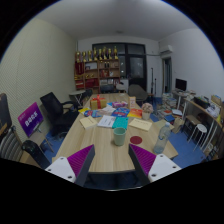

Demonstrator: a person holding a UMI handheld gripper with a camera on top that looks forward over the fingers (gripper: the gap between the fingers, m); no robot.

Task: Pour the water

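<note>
We look along the hand-held gripper into an office room. Its two fingers stand apart, released, with nothing between them; each shows a magenta pad on the inner face. Between and beyond the fingers we see the near edge of a long wooden surface that runs away from us toward the back of the room.

On this surface, just ahead of the fingers, stands a teal cup, upright. A little to its right lies a small red round thing, and further right, near the edge of the surface, stands a clear plastic bottle, also upright; we cannot tell how much water is in it. Behind the cup there are papers and many small coloured things that we cannot name with certainty.

To the left of the surface stands a black office chair, and further left a purple sign. At the back wall we see a shelf with many items on it. At the right side is a white desk with a monitor behind it. The floor near the right side looks blue.
</note>
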